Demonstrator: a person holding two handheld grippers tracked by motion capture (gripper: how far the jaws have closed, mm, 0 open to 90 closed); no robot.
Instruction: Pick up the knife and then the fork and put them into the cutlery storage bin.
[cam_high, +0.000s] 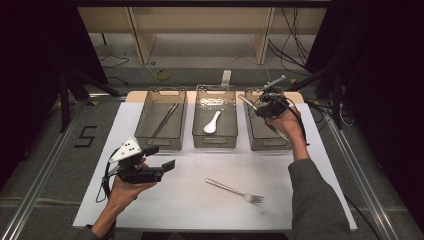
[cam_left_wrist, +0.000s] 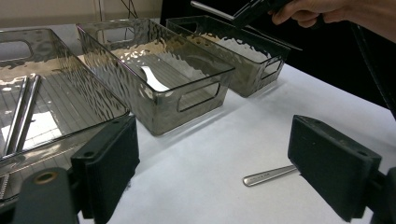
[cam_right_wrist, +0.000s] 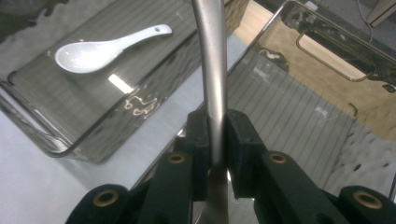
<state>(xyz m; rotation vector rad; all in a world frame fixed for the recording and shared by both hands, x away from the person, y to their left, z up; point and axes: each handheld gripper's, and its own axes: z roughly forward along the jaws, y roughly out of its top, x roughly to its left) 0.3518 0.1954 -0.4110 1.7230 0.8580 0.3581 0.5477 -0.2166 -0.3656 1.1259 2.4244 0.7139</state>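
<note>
The right tongs (cam_high: 260, 106) clamp a metal utensil handle (cam_right_wrist: 211, 60) over the right bin (cam_high: 265, 137), its long axis pointing toward 10 o'clock. The left tongs (cam_left_wrist: 212, 172) stand wide open and empty above the tabletop (cam_high: 200, 200).

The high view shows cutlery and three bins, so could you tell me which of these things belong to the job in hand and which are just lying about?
In the job:
- right gripper, shut on a metal utensil
- right bin beneath it
- fork on the table, likely next
- left gripper, open

Lying about:
- white spoon in the middle bin
- chopsticks in the left bin
</note>
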